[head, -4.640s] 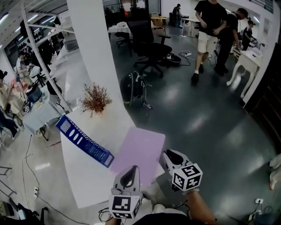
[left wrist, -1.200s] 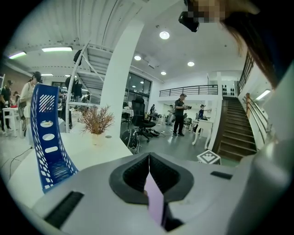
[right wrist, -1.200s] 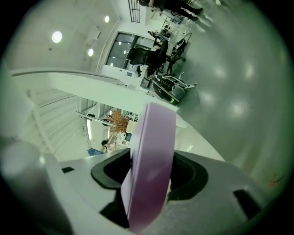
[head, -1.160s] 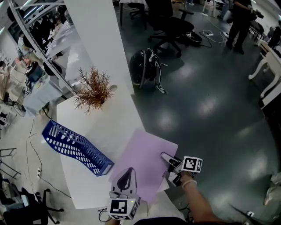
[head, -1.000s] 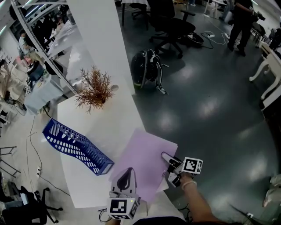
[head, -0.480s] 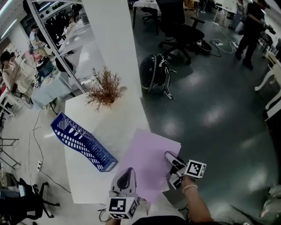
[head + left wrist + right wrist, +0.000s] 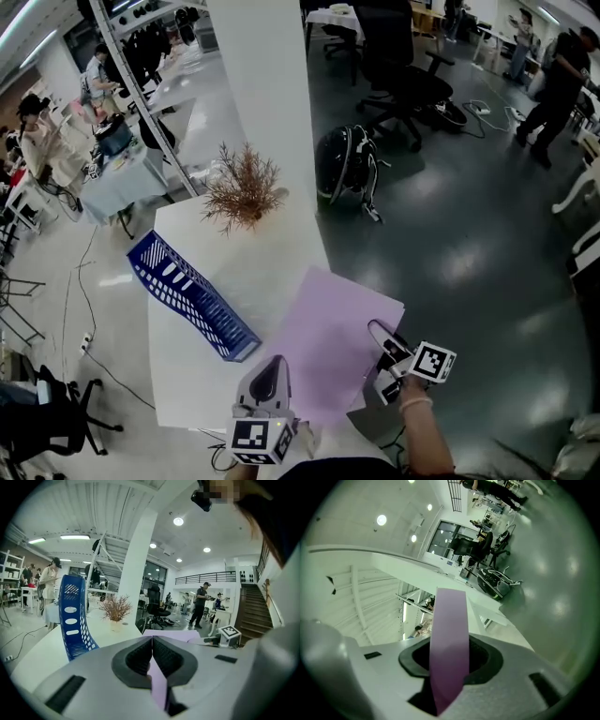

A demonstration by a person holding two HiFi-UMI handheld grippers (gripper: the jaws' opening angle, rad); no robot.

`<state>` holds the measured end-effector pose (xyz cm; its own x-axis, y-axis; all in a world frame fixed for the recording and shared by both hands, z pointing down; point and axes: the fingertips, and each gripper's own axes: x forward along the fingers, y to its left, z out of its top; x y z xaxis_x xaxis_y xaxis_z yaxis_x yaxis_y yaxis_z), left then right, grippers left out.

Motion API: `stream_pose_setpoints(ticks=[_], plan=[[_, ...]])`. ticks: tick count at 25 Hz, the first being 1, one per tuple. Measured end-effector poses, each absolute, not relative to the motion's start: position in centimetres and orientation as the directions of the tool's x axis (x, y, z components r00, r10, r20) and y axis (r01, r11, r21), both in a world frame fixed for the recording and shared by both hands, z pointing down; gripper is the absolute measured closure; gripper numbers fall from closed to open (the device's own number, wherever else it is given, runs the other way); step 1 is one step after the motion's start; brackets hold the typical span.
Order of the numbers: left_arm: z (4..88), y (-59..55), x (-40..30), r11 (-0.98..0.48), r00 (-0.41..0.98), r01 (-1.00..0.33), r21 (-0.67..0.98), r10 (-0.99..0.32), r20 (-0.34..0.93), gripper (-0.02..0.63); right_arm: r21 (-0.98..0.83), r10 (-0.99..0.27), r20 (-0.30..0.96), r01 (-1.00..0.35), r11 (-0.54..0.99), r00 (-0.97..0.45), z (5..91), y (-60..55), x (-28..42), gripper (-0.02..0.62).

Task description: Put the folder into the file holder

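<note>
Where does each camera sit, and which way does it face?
Head view: on the head, steeply down at folder and file holder; shows left hand-held gripper, right hand-held gripper.
Left gripper view: behind its jaws, shut on folder, level across the table.
Right gripper view: behind its jaws, just closing round folder, rolled sideways, along the table edge.
All share folder.

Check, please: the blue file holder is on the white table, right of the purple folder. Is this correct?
No: the head view shows the blue file holder on the white table left of the purple folder, not right.
</note>
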<state>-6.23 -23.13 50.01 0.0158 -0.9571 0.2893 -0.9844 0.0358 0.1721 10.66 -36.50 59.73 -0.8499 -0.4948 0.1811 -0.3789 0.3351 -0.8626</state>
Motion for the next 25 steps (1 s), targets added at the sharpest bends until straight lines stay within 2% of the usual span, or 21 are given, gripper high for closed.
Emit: stream_pose_setpoints(ticks=[4,7,11,25], plan=[[49.4,-22.6,-7.2,0.037,0.010,-0.986,0.165,-0.961,0.276,0.601,-0.894,-0.533,0.157,-0.349,0.280,-0.832,58.4,-36.0,10.9,0.457],[48.8,-22.2,-7.9,0.033,0.011,-0.986,0.160,-0.964,0.266,0.601,-0.868,-0.544,0.136,-0.364,0.337,-0.828,57.0,-36.0,11.0,0.457],[47.9,-21.3,-9.0,0.027,0.013,-0.988,0.153,-0.966,0.259,0.601,-0.872,-0.579,0.133,-0.372,0.318,-0.805,55.5,-35.4,11.5,0.457],[45.9,-17.7,-12.6,0.016,0.017,-0.989,0.145,-0.975,0.221,0.601,-0.856,-0.657,-0.005,-0.336,0.393,-0.754,49.1,-33.4,12.5,0.457]])
